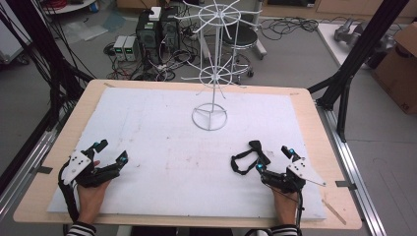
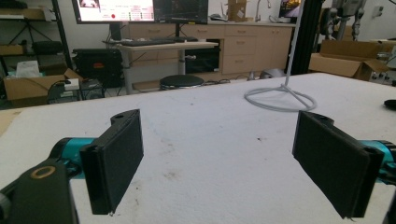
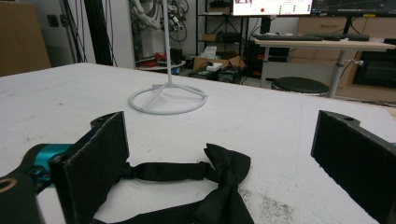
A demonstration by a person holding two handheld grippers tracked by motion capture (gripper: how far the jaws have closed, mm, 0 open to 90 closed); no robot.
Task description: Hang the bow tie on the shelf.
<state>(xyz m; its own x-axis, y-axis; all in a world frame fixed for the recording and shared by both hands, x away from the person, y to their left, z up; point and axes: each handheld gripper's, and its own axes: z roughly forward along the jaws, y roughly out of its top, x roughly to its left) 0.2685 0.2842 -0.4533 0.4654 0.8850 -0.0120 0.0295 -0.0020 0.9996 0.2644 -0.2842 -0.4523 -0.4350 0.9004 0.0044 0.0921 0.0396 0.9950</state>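
Note:
A black bow tie (image 1: 248,156) with its strap looped lies flat on the white mat, right of the middle. My right gripper (image 1: 274,158) rests open just behind it. In the right gripper view the bow tie (image 3: 219,179) sits between and slightly ahead of the wide-apart jaws, nearer the left pad (image 3: 95,161). My left gripper (image 1: 113,151) is open at the mat's near left, with nothing between its pads (image 2: 119,156). A white wire display stand (image 1: 212,69) rises at the back centre, its ring base (image 3: 167,99) on the mat.
The white mat (image 1: 162,147) covers most of the wooden table (image 1: 314,123). Black frame posts (image 1: 351,64) stand at both sides. Computers, cables and a stool sit on the floor behind the table.

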